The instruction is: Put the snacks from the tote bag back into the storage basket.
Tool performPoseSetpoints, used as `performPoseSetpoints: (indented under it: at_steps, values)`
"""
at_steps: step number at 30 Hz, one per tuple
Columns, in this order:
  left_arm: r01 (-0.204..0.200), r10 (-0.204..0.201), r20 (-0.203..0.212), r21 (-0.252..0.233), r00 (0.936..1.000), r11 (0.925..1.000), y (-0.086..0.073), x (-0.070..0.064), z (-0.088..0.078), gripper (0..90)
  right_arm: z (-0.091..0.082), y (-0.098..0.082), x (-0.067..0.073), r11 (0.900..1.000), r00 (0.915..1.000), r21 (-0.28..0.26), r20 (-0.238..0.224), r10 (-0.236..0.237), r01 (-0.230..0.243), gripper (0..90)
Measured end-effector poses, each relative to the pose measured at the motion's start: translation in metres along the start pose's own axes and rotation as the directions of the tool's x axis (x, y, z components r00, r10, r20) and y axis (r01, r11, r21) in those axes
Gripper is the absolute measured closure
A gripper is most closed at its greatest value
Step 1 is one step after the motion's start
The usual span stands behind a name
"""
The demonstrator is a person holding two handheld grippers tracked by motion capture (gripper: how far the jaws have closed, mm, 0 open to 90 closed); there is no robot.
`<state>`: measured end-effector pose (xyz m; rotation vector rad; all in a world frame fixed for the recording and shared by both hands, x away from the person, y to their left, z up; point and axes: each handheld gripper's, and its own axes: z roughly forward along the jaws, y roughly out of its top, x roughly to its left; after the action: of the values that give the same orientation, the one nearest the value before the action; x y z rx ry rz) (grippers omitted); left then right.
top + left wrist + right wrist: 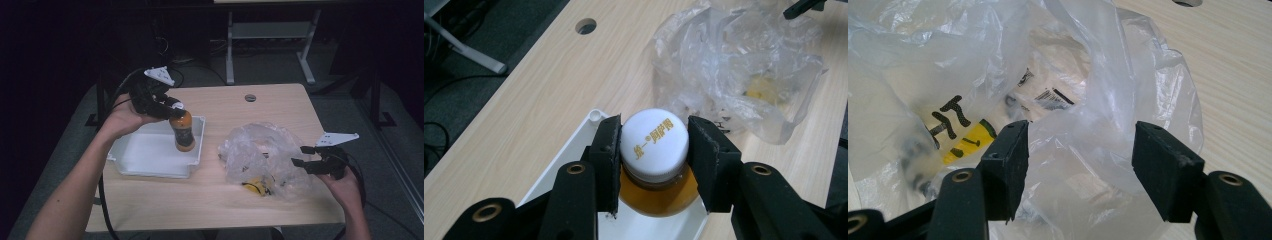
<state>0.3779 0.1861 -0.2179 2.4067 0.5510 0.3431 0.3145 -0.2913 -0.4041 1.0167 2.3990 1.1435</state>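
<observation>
Left gripper, fingers clamped on the orange bottle by its cap, hangs over the white tray near the tabletop's left edge, lowering likely next; right gripper gapes empty beside the plastic bag.

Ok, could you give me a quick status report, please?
Left gripper shut on bottle, over white tray. Right gripper open at plastic bag. Nothing blocking.

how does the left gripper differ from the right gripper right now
The left gripper is shut on the bottle's white cap; the right gripper is open, holding nothing. The left gripper hangs over the white tray; the right gripper is at the plastic bag. Both have black jaws.
</observation>
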Motion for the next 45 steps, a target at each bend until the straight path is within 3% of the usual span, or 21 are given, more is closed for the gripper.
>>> performPoseSetpoints:
  at_steps: [11, 27, 45]
  values:
    - [0.015, -0.015, -0.011, 0.006, 0.9998, 0.9999, -0.017, 0.004, 0.003, 58.9, 0.001, 0.001, 0.0, 1.0, 1.0, 0.0, 0.002, -0.002, 0.002, 38.9]
    - [0.052, -0.051, -0.024, 0.023, 0.9984, 0.9984, -0.043, 0.006, 0.021, 58.8, -0.002, 0.001, 0.001, 1.0, 1.0, -0.017, 0.004, -0.003, 0.003, 38.2]
    - [0.064, -0.063, -0.019, 0.036, 0.9978, 0.9973, -0.057, 0.005, 0.044, 58.8, -0.01, 0.0, 0.002, 0.999, 0.9998, -0.05, 0.015, -0.009, 0.01, 37.4]
